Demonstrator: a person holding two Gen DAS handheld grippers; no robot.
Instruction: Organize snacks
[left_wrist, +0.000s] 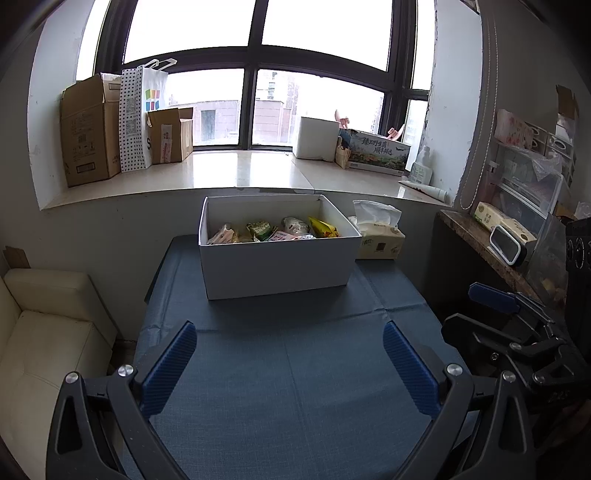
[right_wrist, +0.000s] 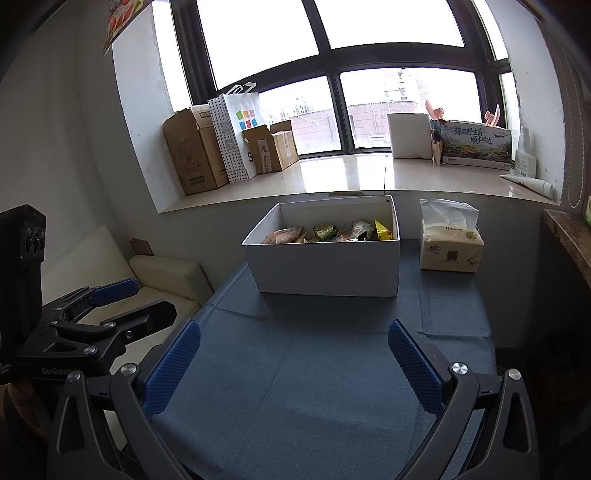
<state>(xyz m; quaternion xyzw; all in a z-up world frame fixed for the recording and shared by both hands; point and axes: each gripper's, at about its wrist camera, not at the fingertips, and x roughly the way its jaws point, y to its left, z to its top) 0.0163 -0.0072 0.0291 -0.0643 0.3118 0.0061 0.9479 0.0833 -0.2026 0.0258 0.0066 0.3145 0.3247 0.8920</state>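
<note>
Both the left gripper and right gripper hang wide open, fingers empty, over the blue-clothed worktop. Assorted snack packets sit loose in the open white cardboard box, well ahead. Probably best to reach in from above and take one packet at a time.

Tabletop — blue woven cloth, matt, fine grain, creased along fold lines. Box: white card, smooth, matt walls. Snacks inside — glossy plastic wrappers, crinkled. Tissue pack: soft plastic wrap, slight sheen, white paper tissue at the top. Left claw: black matt plastic frame, blue ribbed pads, bright metal screw heads. Right claw looks the same — ribbed blue pads, matt black arms. Sill: polished stone, glossy, reflecting the window. Cartons on it are plain brown cardboard, matt. Sofa: cream leather-like, smooth, faint sheen.
</note>
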